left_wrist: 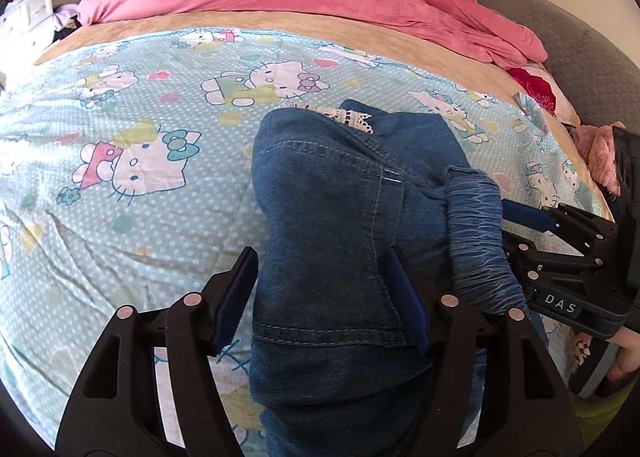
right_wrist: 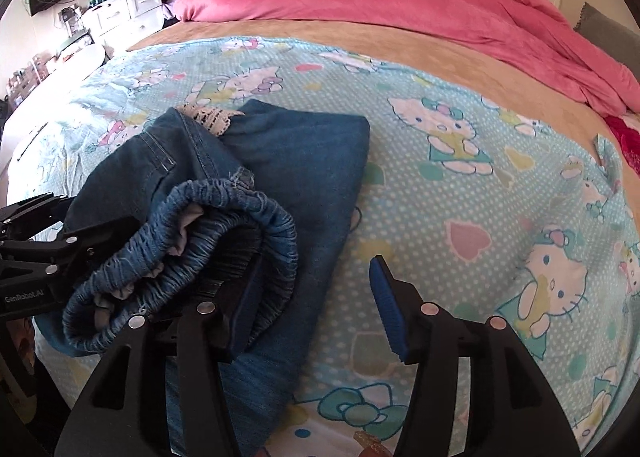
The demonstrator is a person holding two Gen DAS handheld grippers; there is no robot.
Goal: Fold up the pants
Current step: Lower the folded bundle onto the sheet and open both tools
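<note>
Folded pants (left_wrist: 336, 193), waistband (left_wrist: 478, 233) nearest, lengthwise away

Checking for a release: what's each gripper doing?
Left gripper: open, jeans between the jaws.
Right gripper: open, holding nothing.

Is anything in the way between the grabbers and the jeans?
No, nothing visible. The folded jeans lie right between the left gripper's open fingers, and the right gripper is open over the elastic waistband. Only the cartoon bedsheet lies underneath.
</note>
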